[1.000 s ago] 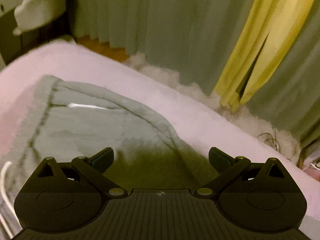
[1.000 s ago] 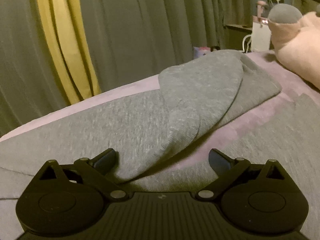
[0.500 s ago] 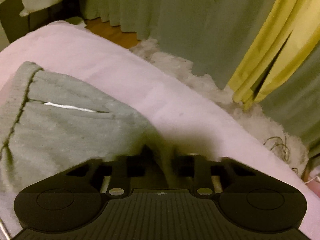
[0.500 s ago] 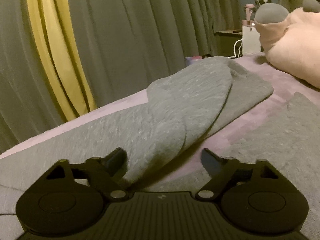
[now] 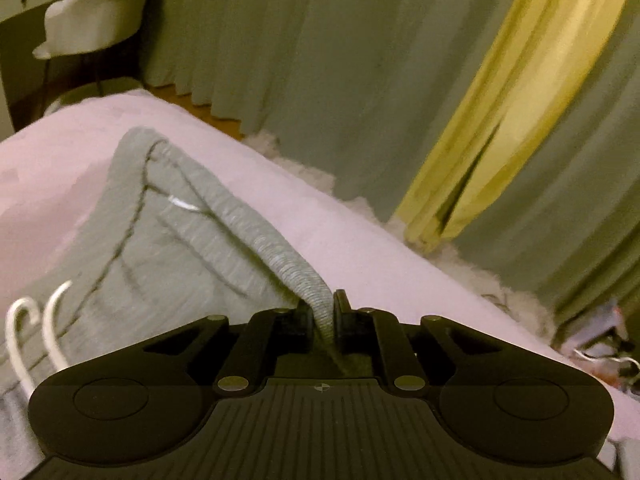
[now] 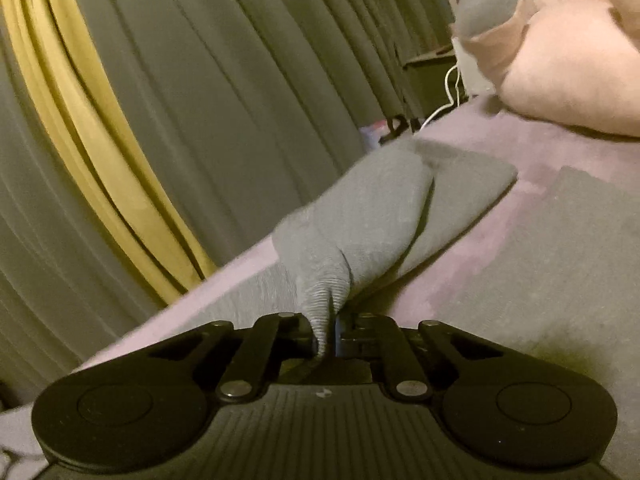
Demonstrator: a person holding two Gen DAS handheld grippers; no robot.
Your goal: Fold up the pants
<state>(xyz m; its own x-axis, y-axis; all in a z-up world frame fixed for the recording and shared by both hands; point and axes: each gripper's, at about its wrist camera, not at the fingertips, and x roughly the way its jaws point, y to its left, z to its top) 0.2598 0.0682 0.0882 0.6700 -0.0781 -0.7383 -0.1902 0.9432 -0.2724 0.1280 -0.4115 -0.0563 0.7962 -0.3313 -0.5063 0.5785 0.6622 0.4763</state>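
Grey sweatpants lie on a pink bed. In the left wrist view my left gripper (image 5: 323, 318) is shut on the ribbed waistband (image 5: 276, 256) of the pants (image 5: 160, 256) and lifts it off the bed; white drawstrings (image 5: 48, 320) hang at the lower left. In the right wrist view my right gripper (image 6: 328, 338) is shut on the edge of a pant leg (image 6: 360, 232), pulled up into a peak. The leg's far end lies flat on the bed. Another grey part of the pants (image 6: 560, 272) lies to the right.
The pink bed cover (image 5: 360, 248) ends near green and yellow curtains (image 5: 480, 120). A white chair (image 5: 92, 28) stands at the far left. A white fluffy rug (image 5: 460, 256) lies below the bed edge. A pink plush toy (image 6: 568, 64) rests at the bed's far right.
Both grippers went from open to shut on the pants. The left has lifted the waistband, the right has lifted the leg's edge into a peak.
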